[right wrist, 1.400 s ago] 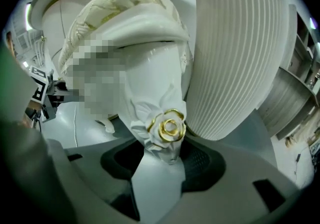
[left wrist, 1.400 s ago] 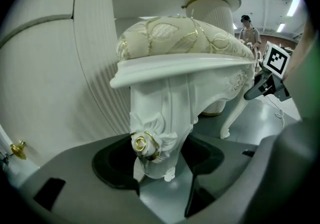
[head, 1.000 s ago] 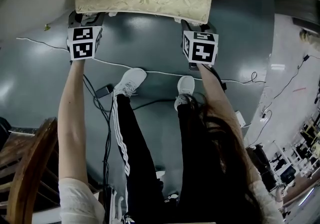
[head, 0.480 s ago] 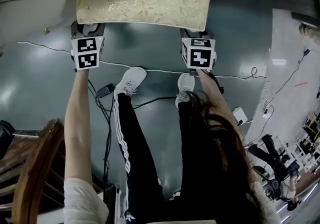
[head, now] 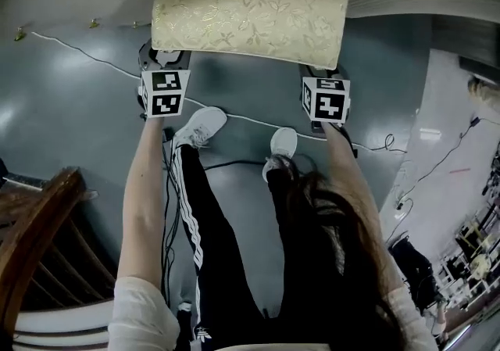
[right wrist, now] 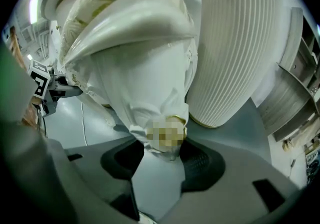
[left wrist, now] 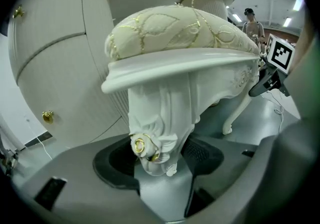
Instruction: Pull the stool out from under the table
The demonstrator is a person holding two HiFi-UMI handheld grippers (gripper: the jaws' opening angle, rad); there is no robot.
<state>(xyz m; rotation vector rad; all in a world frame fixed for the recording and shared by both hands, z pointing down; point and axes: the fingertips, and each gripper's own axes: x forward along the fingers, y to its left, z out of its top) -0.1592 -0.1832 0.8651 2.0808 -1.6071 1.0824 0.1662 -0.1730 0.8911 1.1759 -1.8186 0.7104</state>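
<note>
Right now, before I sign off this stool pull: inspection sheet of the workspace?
Surface: glossy grey floor.
Job's things: white carved stool with cream gold-leaf cushion, upright, close to the white fluted-pedestal table.
Clutter: nothing seen.
Grippers: left gripper and right gripper each have jaws closed on a carved corner of the stool.
Cables: thin white cable crosses the floor by the person's white sneakers; black cables run beside one leg.
Surroundings: dark wooden chair at lower left.

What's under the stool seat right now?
Carved white legs. The left claw grips one near leg, the right claw the other. A far leg shows too; from the head view the cushion hides them all.
</note>
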